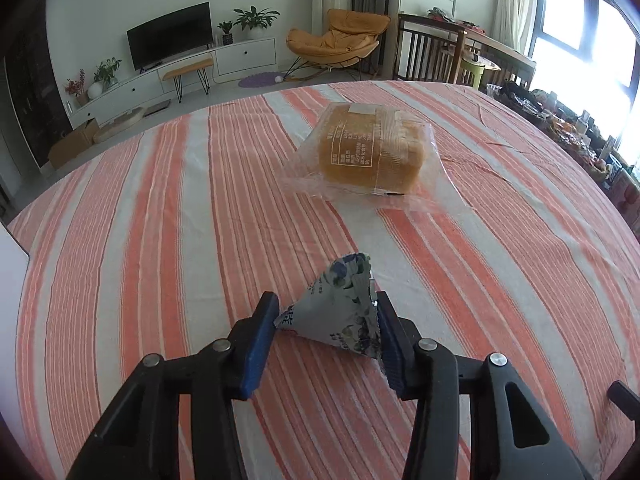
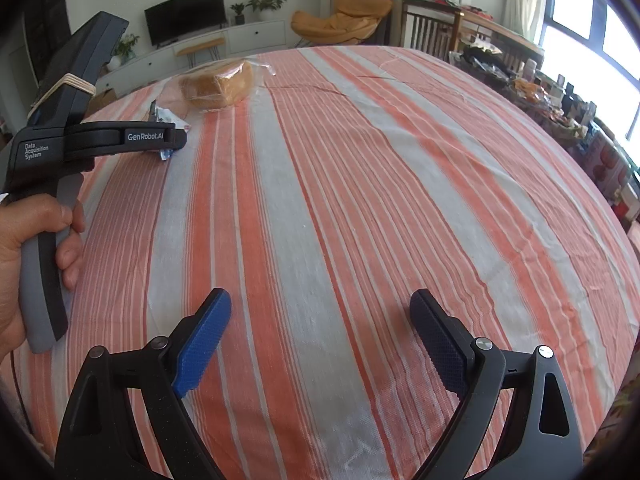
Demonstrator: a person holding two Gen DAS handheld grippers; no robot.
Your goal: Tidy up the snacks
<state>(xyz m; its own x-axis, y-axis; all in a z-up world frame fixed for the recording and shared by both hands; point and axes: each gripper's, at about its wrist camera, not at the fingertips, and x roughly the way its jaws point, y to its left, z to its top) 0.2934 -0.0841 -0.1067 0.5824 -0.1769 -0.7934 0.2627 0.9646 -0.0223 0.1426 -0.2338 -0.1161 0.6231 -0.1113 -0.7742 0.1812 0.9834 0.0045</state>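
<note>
The left tool (image 1: 326, 312) is pinching a small triangular snack packet (image 1: 342, 308), grey-blue with a dark floral print. Both blue pads (image 1: 256, 354) press on the sides of the packet, one on each side. The packet sits low over the striped cloth (image 1: 160, 220) that covers the bench; I cannot tell if its bottom corner touches the cloth. Further away on the same cloth lies a loaf of bread in a clear plastic bag (image 1: 370, 152), well apart from the packet.

The right tool (image 2: 320, 312) is spread wide, with nothing between its pads, and it hangs over a bare part of the cloth. In the right wrist view, a hand (image 2: 28, 260) holds the grey handle of the left tool at the left edge, and the bread bag is seen just behind it.
</note>
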